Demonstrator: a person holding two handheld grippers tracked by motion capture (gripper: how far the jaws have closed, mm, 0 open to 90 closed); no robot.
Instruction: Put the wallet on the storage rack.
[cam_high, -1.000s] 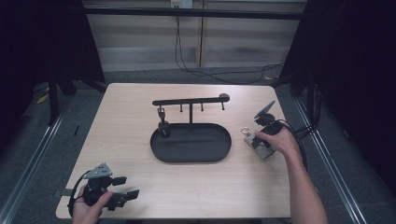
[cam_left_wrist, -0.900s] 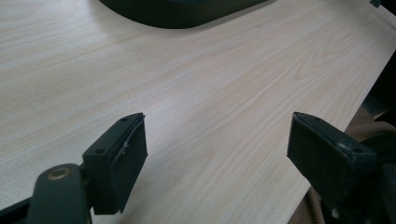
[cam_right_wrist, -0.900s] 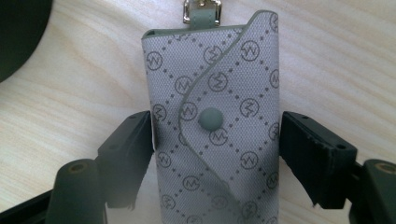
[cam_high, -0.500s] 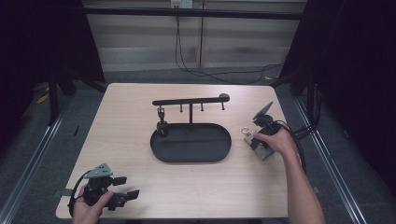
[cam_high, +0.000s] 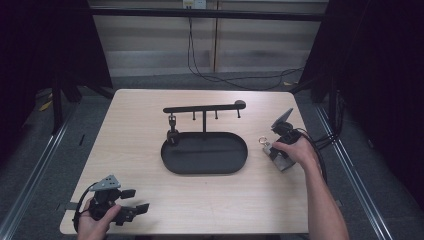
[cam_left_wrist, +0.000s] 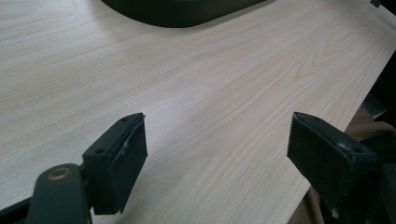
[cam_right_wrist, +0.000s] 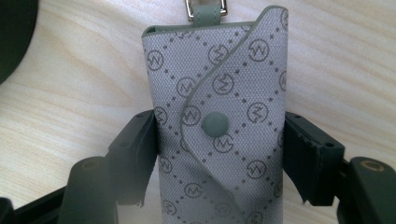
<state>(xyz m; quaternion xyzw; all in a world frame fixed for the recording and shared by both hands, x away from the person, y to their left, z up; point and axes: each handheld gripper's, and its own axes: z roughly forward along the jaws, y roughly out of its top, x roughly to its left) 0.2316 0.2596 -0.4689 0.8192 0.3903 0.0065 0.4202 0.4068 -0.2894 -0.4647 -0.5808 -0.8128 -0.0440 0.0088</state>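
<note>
left gripper (cam_high: 127, 209): low at table's (cam_high: 135, 130) near corner, jaws spread | right gripper (cam_right_wrist: 219, 140): jaws clamping grey pouch (cam_right_wrist: 219, 116)

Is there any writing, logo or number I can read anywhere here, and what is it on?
"M" inside a small circle, repeated across the grey patterned fabric key pouch between the right tool's jaws; it could equally be a "W".
Nothing else is readable: the black oval tray and light wooden table carry no text.

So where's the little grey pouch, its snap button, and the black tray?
Pouch (cam_right_wrist: 224, 140): right gripper view, on its patterned front.
Snap button (cam_right_wrist: 215, 124): right gripper view, on the round green stud.
Tray (cam_high: 205, 157): high view, on its bare floor.
</note>
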